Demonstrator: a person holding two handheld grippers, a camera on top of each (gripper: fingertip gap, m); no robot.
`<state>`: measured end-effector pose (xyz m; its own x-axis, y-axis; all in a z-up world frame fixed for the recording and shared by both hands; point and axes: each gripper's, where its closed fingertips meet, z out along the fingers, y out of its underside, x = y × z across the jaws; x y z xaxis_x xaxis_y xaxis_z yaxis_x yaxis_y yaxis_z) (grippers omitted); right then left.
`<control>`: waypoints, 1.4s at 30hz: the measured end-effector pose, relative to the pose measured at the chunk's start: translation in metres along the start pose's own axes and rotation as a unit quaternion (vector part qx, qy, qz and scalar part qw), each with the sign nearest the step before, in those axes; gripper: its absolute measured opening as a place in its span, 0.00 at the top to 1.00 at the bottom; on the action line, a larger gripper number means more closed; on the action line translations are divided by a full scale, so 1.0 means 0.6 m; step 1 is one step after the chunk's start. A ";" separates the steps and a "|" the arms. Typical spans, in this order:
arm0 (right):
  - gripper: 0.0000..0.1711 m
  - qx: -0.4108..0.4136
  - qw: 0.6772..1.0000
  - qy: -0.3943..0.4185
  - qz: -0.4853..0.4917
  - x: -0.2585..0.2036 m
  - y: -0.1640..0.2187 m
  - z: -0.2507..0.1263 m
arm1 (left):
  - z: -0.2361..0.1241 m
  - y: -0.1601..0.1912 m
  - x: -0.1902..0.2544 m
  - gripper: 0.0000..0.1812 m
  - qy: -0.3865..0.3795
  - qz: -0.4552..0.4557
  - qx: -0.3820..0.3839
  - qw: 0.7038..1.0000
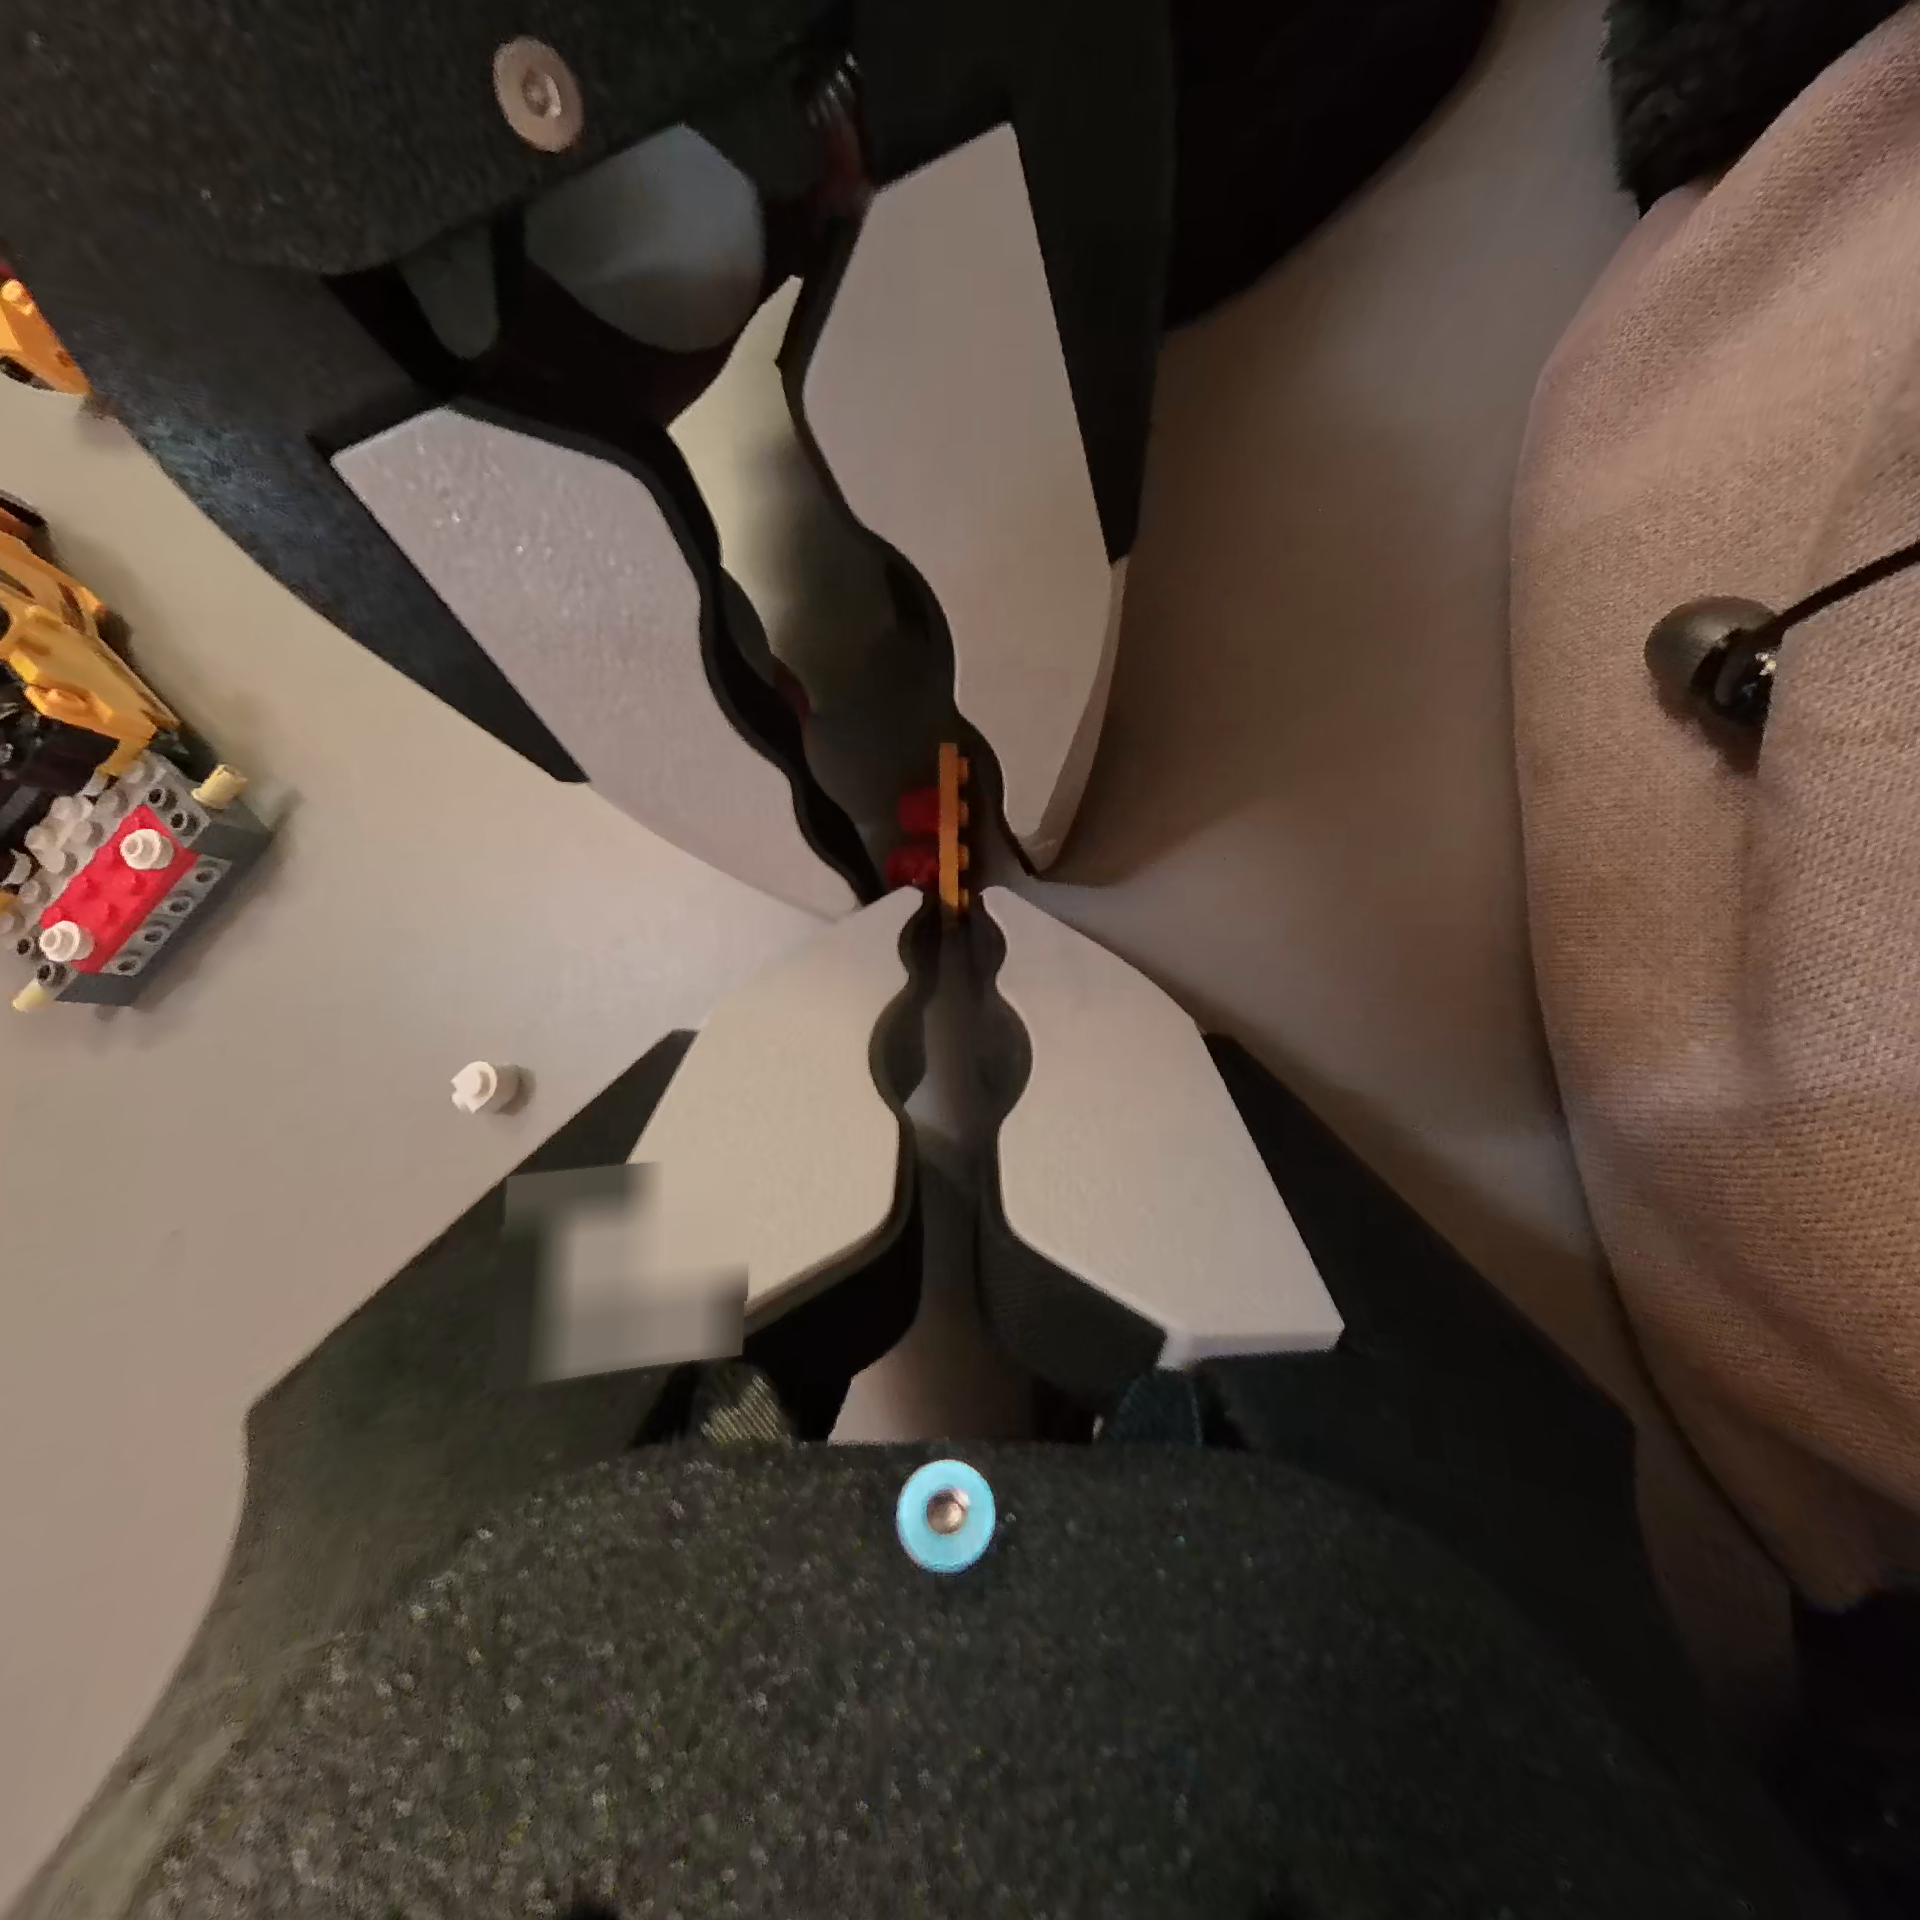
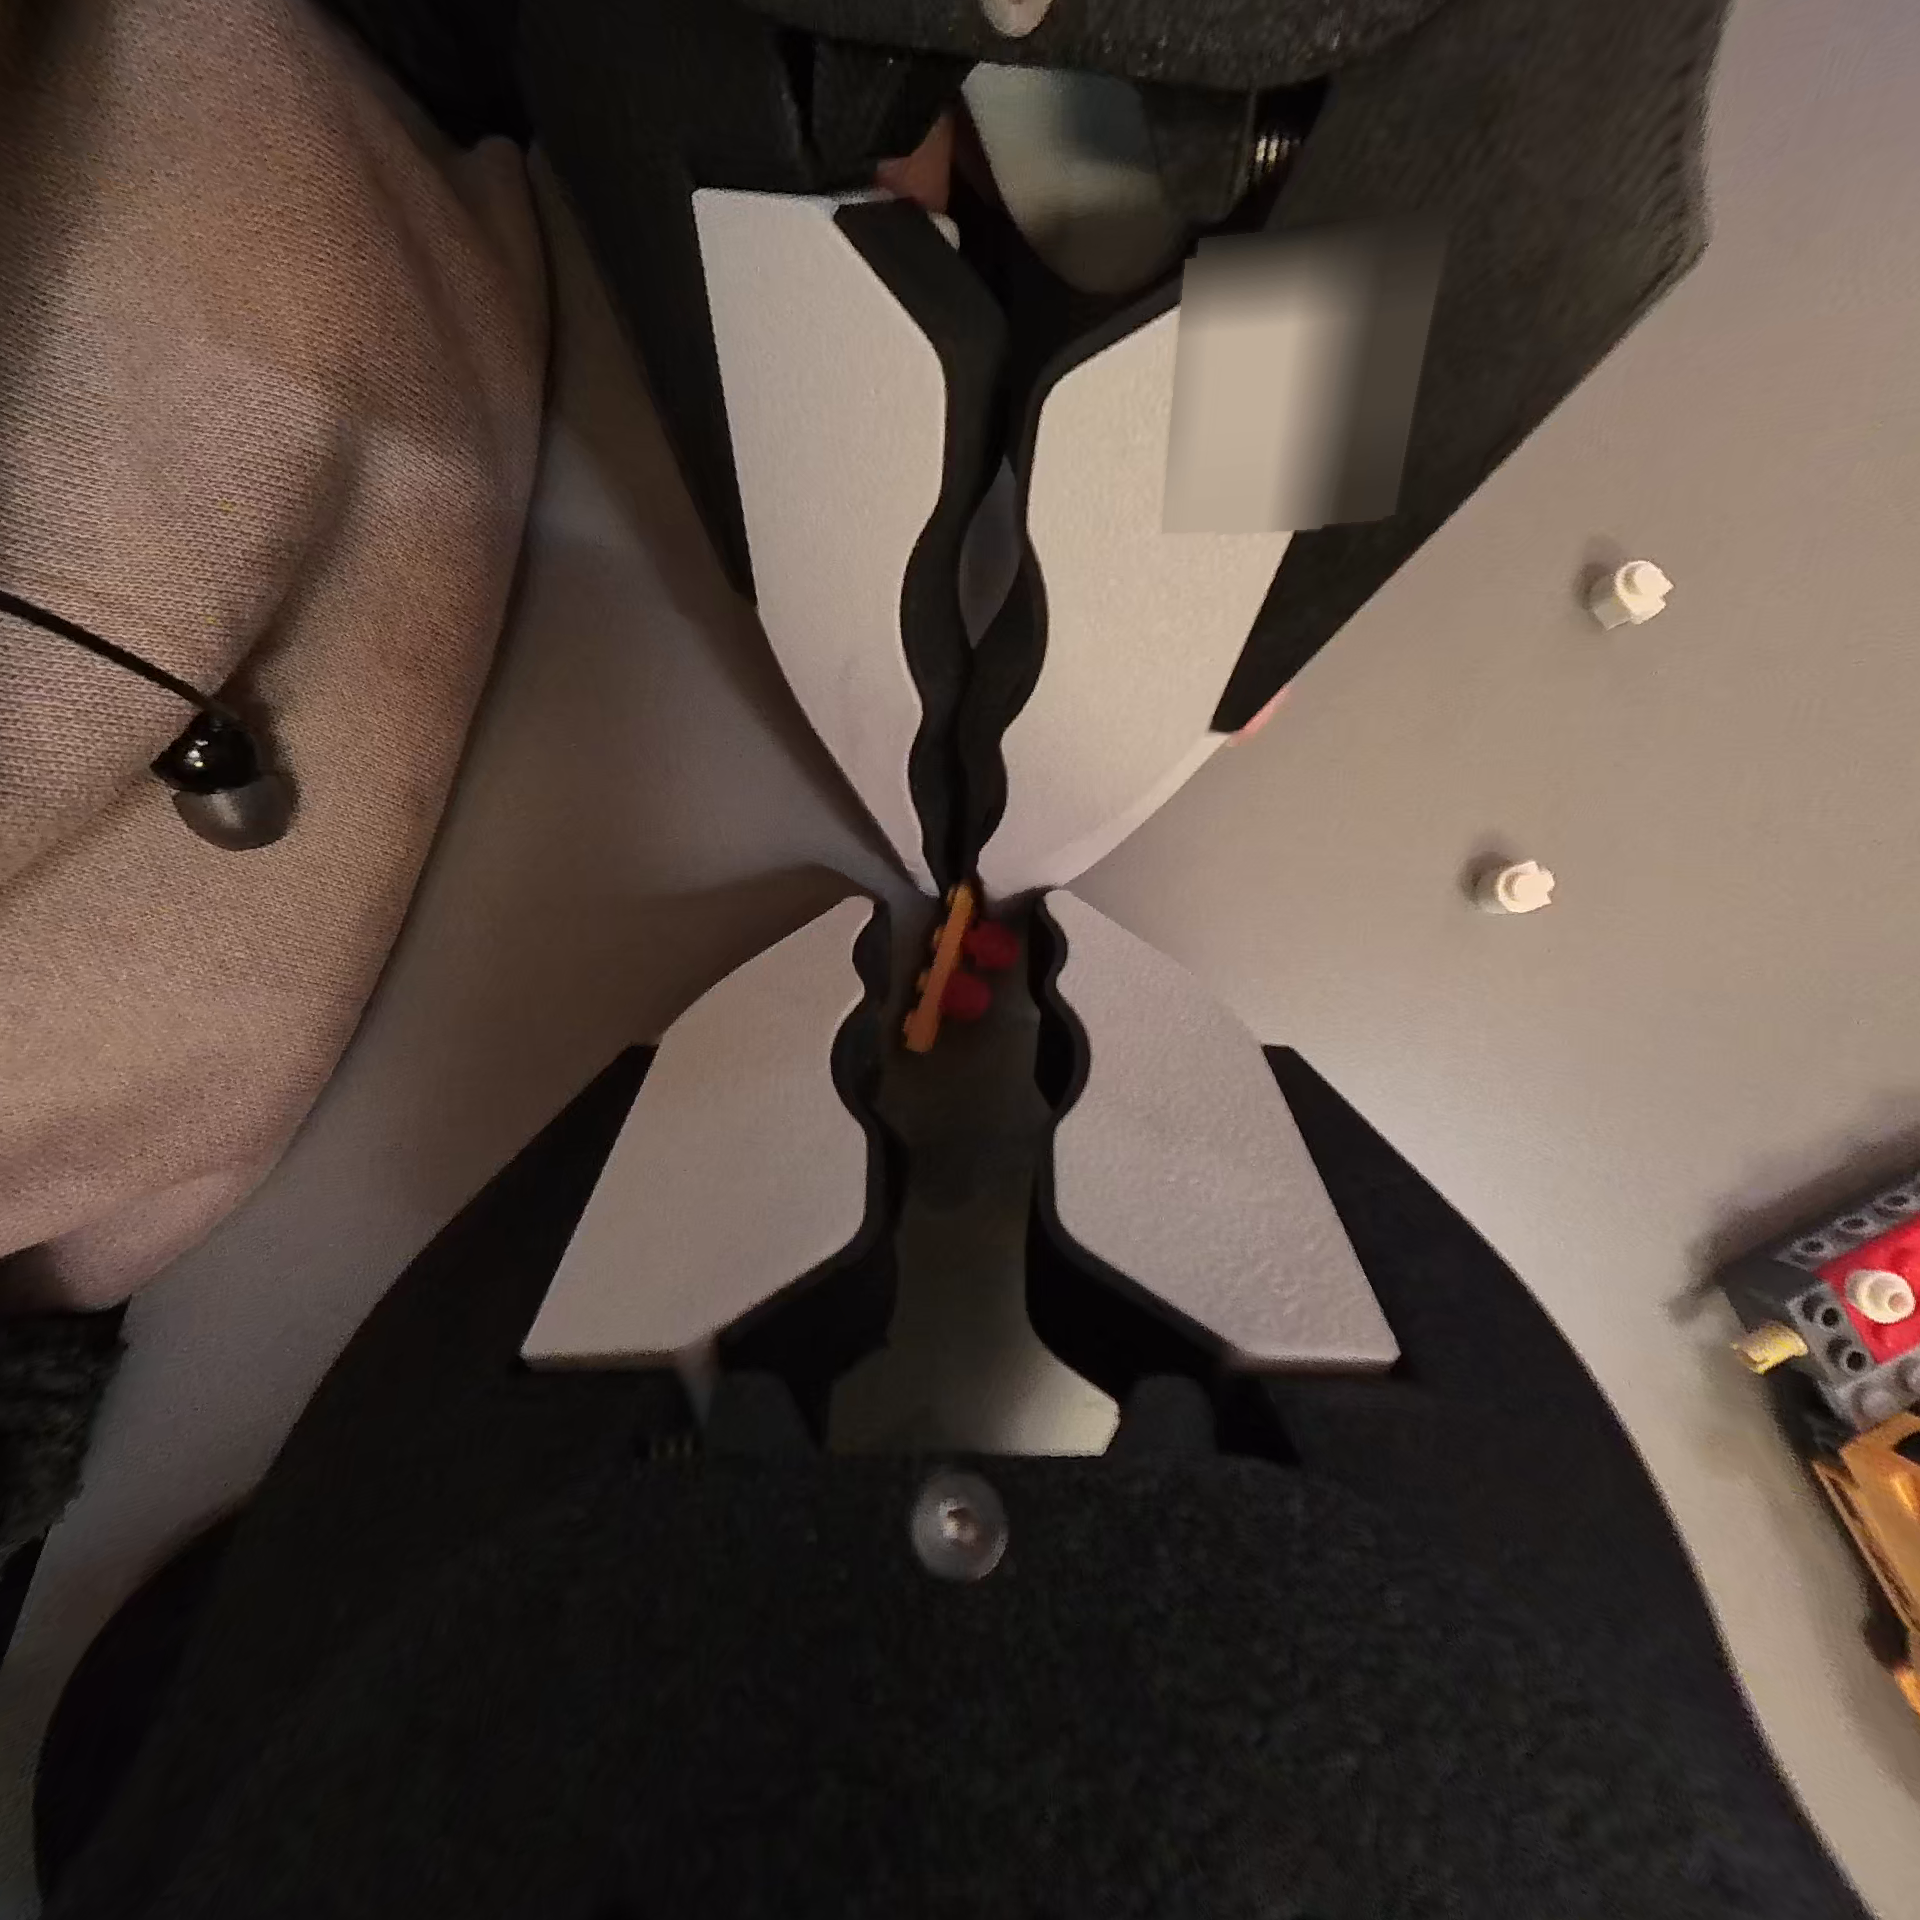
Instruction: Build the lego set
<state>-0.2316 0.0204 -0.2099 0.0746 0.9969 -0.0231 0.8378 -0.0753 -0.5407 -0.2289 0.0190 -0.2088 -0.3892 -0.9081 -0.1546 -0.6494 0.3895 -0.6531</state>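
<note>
Both grippers meet tip to tip above the grey table [image 1: 343, 1039]. A thin orange plate [image 1: 949, 821] with two red round pieces [image 1: 909, 836] on one side stands edge-on between them. My left gripper [image 1: 940, 912] is shut on the plate's near end. In the right wrist view, my right gripper [image 2: 961, 920] has its fingers either side of the orange plate [image 2: 940, 971] and the red pieces [image 2: 982, 971], pressing on both faces. The left gripper's closed fingertips [image 2: 997, 831] come down from the top of that view.
A partly built model [image 1: 114, 894] of grey, red and gold bricks stands at the left; it also shows in the right wrist view [image 2: 1860, 1320]. Small white round pieces [image 2: 1629, 594] [image 2: 1512, 886] lie loose on the table. A person's beige garment [image 1: 1714, 1039] with a black cord toggle [image 1: 1714, 665] is close by. Left and right tips are no more than a few centimetres apart. The partly built model [image 1: 114, 894] is about 15 centimetres from both grippers' fingertips.
</note>
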 end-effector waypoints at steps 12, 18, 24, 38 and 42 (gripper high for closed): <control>0.84 -0.002 1.000 0.013 0.013 0.007 0.003 -0.002 | -0.002 0.003 -0.001 0.97 0.002 -0.003 -0.001 1.000; 0.84 -0.003 0.998 0.038 0.045 0.012 0.005 -0.010 | -0.001 0.003 -0.001 0.97 0.003 -0.004 -0.001 1.000; 0.86 -0.004 0.996 0.065 0.063 0.008 0.005 -0.005 | 0.000 0.003 -0.002 0.97 0.003 -0.004 0.000 1.000; 0.92 -0.016 0.996 0.056 0.065 0.010 0.008 -0.003 | 0.002 0.003 -0.005 0.97 0.009 -0.025 -0.004 1.000; 0.92 -0.010 0.996 0.061 0.070 0.010 0.009 -0.002 | 0.002 0.004 -0.006 0.97 0.009 -0.027 -0.004 1.000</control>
<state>-0.2257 0.0259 -0.2118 0.2558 0.9667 0.0060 0.8255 -0.2152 -0.5217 -0.2282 0.0227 -0.2106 -0.3643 -0.9253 -0.1057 -0.6750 0.3405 -0.6545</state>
